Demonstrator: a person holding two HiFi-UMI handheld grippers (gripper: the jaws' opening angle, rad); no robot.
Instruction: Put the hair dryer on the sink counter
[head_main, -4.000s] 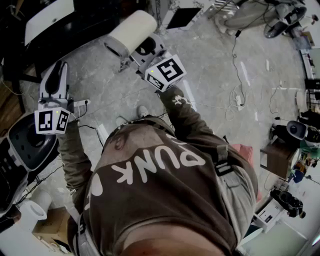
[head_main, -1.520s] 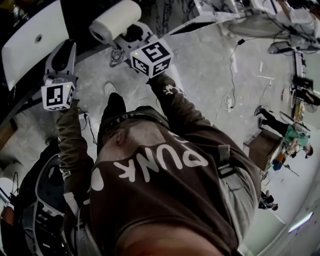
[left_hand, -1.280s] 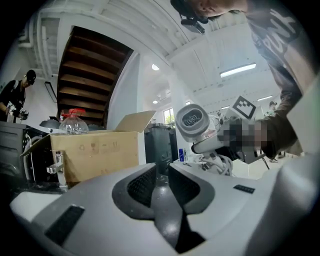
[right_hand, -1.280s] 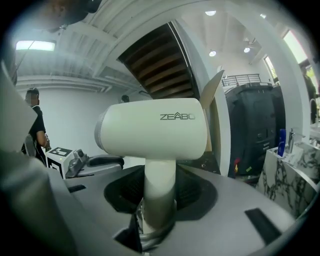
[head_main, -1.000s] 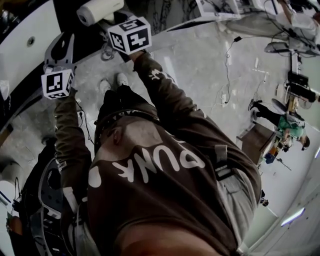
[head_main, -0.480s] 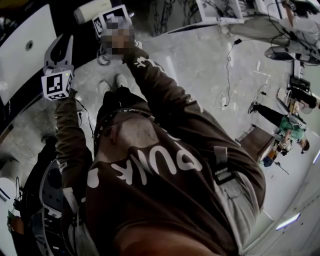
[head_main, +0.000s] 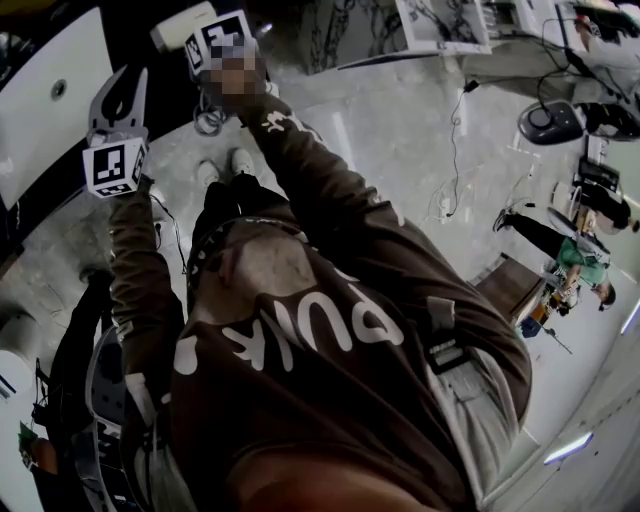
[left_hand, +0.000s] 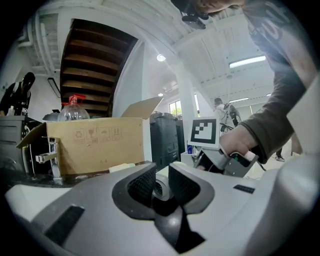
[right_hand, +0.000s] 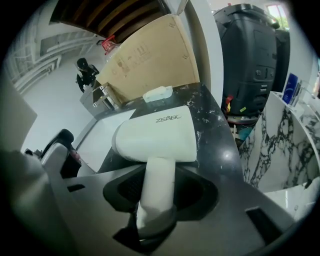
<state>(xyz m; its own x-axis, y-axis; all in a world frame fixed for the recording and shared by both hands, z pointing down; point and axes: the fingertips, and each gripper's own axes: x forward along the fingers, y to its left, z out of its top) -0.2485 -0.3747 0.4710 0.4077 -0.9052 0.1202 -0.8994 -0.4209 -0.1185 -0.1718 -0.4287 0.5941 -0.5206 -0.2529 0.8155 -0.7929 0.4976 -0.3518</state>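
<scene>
The white hair dryer (right_hand: 157, 135) lies with its body over the dark marble sink counter (right_hand: 215, 130). Its handle points back between the jaws of my right gripper (right_hand: 160, 192). Those jaws are opening, and dark gaps show on both sides of the handle. In the head view the dryer (head_main: 180, 25) is a pale shape at the top edge, just past the right gripper's marker cube (head_main: 220, 40). My left gripper (head_main: 118, 95) hovers to the left, near the white basin (head_main: 45, 90), open with nothing held. From the left gripper (left_hand: 160, 182), the right gripper's cube (left_hand: 204, 132) shows.
A cardboard box (right_hand: 150, 60) stands at the back of the counter, with a chrome faucet (right_hand: 102, 97) and a small white block (right_hand: 157, 93) in front of it. The counter's edge drops to a marble-patterned side panel (right_hand: 280, 145). Cables lie on the floor (head_main: 450, 150).
The right gripper has reached forward and up to the counter with the dryer over the last seconds. The left gripper has stayed nearly where it was beside the basin.
</scene>
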